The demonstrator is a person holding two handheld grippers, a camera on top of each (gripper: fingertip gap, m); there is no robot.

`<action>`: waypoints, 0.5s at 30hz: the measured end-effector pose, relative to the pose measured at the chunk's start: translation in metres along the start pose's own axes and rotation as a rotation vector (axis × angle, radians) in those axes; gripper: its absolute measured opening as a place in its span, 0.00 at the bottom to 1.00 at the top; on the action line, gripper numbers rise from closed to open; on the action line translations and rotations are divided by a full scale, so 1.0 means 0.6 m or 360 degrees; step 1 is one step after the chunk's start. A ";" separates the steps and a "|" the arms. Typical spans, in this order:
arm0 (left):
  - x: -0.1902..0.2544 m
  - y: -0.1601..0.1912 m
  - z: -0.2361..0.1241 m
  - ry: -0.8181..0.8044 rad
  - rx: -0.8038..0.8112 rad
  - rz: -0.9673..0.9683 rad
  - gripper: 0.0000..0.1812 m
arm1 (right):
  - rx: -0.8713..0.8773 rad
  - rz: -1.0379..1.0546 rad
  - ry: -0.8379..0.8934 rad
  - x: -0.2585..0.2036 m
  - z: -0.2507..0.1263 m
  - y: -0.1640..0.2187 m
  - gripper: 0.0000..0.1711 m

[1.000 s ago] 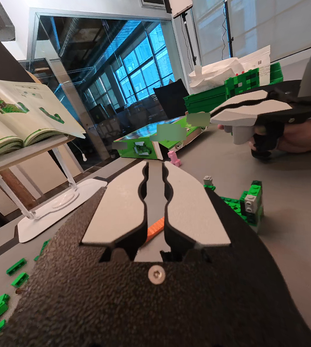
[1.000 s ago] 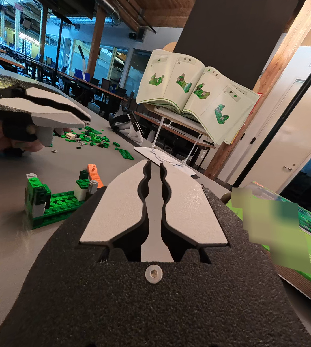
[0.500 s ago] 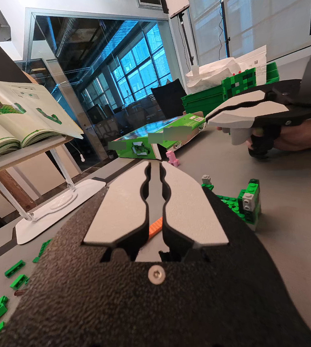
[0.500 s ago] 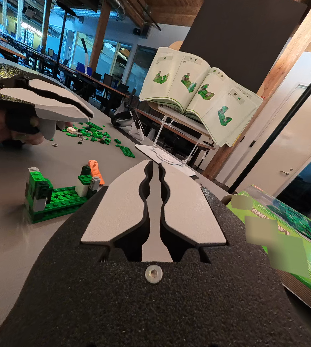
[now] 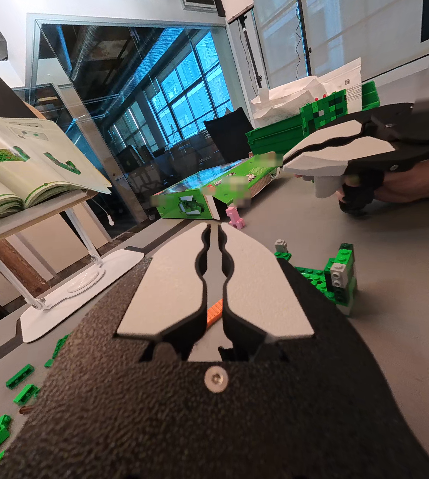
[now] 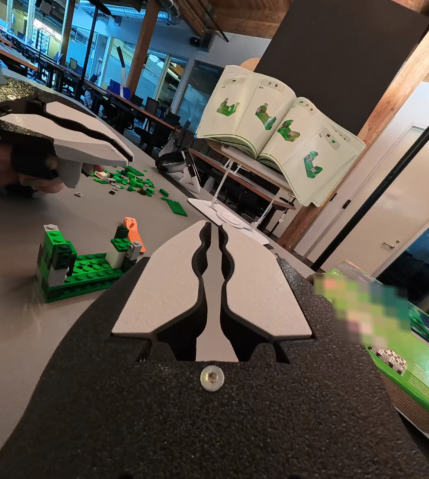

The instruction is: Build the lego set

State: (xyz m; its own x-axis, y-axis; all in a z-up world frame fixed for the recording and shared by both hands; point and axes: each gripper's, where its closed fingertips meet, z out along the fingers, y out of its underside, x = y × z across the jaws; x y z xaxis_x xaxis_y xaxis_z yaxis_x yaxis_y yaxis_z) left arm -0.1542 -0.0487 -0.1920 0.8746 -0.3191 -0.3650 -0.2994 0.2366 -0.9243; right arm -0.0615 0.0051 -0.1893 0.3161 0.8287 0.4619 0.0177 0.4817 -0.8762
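While both claws hover above the grey desk (image 6: 6,233), I see neither one carrying anything: the left gripper (image 5: 214,228) has its fingers drawn nearly together with only a thin slit between them, and the right gripper (image 6: 214,225) stands the same way, clenched on nothing.

The half-built green lego model (image 6: 78,261) sits on the desk between the two tools, a flat green base with a stacked tower at each end. In my right wrist view it lies just left of my fingers; in my left wrist view it (image 5: 335,277) lies just to their right. An orange brick separator (image 6: 134,233) rests on the desk just behind the model.

Loose green pieces (image 6: 130,180) are scattered farther back toward the desk's far edge, under the tip of the left tool. The open instruction booklet (image 6: 273,124) is propped on a white stand (image 6: 229,215) at the desk's edge. The green set box (image 5: 208,197) lies on its side near the opposite edge, with a small pink figure (image 5: 235,217) just in front of it.
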 end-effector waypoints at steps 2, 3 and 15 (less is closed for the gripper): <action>0.001 0.000 0.000 0.0003 -0.0001 0.0006 0.02 | -0.0001 -0.0002 -0.0001 0.000 0.000 0.000 0.03; 0.001 0.000 0.000 0.0005 -0.0002 0.0010 0.02 | -0.0001 -0.0004 -0.0001 -0.001 0.000 0.000 0.03; 0.005 0.001 0.001 0.0018 -0.0006 0.0037 0.02 | -0.0004 -0.0031 -0.0008 -0.004 0.001 0.000 0.03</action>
State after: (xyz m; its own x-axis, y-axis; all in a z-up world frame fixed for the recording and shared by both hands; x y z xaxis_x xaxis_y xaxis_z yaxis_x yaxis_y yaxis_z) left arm -0.1514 -0.0490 -0.1938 0.8631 -0.3239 -0.3875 -0.3210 0.2406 -0.9160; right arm -0.0629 0.0034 -0.1904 0.3111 0.8205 0.4796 0.0260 0.4971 -0.8673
